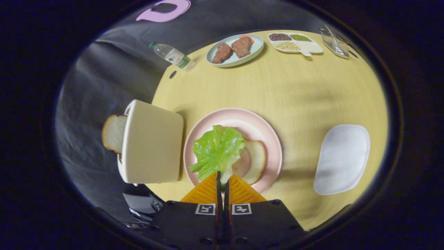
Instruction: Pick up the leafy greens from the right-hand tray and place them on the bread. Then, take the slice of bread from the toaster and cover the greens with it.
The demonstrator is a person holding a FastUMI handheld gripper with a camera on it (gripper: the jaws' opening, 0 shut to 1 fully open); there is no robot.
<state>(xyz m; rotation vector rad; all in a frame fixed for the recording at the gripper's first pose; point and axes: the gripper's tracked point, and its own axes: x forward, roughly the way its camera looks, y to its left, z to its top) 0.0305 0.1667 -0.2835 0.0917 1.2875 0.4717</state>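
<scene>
My gripper (222,180) is shut on the stem end of a green lettuce leaf (216,151). The leaf hangs just ahead of the fingers, over the pink plate (270,133). On that plate lies a slice of bread (256,160) with a round slice of ham (242,163) on it; the leaf covers their left part. A cream toaster (152,142) stands just left of the plate, with a slice of bread (113,132) sticking out of its top. To the right of the plate rests a white tray (341,158) with nothing in it.
At the far side of the wooden table (295,90) stand a pale blue plate with two pieces of meat (235,48), a white divided dish of beans (295,43) and a clear holder (334,43). A water bottle (171,55) lies at the table's far left edge.
</scene>
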